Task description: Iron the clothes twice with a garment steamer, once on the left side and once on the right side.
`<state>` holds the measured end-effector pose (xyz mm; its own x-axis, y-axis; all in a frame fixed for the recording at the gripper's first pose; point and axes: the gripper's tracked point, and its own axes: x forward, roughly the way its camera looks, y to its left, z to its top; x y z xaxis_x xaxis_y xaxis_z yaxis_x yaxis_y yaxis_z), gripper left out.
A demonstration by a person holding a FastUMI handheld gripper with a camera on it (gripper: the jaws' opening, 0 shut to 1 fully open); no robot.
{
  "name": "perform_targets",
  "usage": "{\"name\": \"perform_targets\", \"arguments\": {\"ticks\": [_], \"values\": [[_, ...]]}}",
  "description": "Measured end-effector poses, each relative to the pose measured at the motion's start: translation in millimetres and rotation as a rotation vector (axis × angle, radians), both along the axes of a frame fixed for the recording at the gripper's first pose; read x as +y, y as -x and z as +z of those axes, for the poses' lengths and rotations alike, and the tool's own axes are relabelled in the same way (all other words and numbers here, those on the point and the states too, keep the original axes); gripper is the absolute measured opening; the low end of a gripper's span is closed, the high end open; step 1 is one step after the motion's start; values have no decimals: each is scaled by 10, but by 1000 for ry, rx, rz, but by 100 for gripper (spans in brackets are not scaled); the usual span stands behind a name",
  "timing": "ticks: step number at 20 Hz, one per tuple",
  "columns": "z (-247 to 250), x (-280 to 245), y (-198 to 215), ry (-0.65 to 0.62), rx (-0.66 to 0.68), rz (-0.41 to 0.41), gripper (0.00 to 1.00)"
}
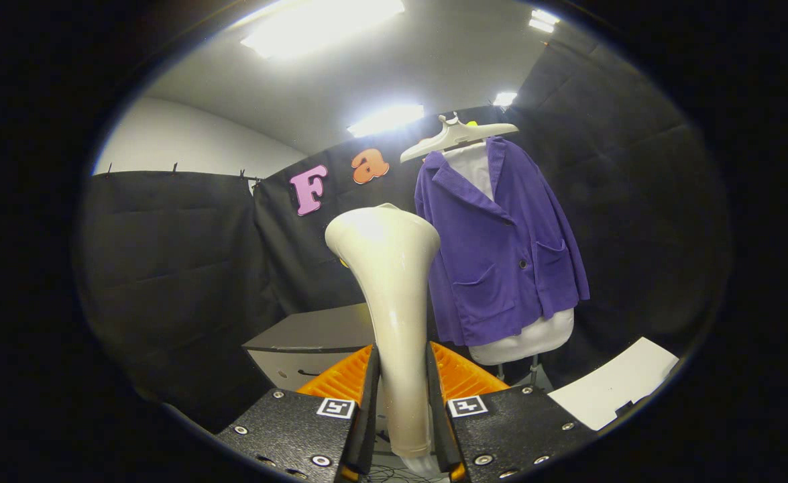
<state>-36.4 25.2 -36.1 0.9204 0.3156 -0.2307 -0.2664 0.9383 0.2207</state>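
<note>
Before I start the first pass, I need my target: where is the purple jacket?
The purple jacket hangs on a hanger beyond the fingers, right of the steamer they grip.

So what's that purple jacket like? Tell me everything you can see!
The purple jacket looks like ribbed, corduroy-like cloth. It has a collar with lapels, two patch pockets low on the front and a dark button between them. It hangs upright on a pale hanger over a white dress form, in front of the black wall. It hangs beyond the steamer, which the gripper is clamping; nothing else touches it.
</note>
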Motion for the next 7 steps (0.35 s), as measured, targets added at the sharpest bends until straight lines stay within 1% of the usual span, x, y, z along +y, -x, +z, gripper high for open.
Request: {"name": "perform_targets", "arguments": {"ticks": [7], "values": [[-25, 53, -5, 8, 9, -10, 36]]}}
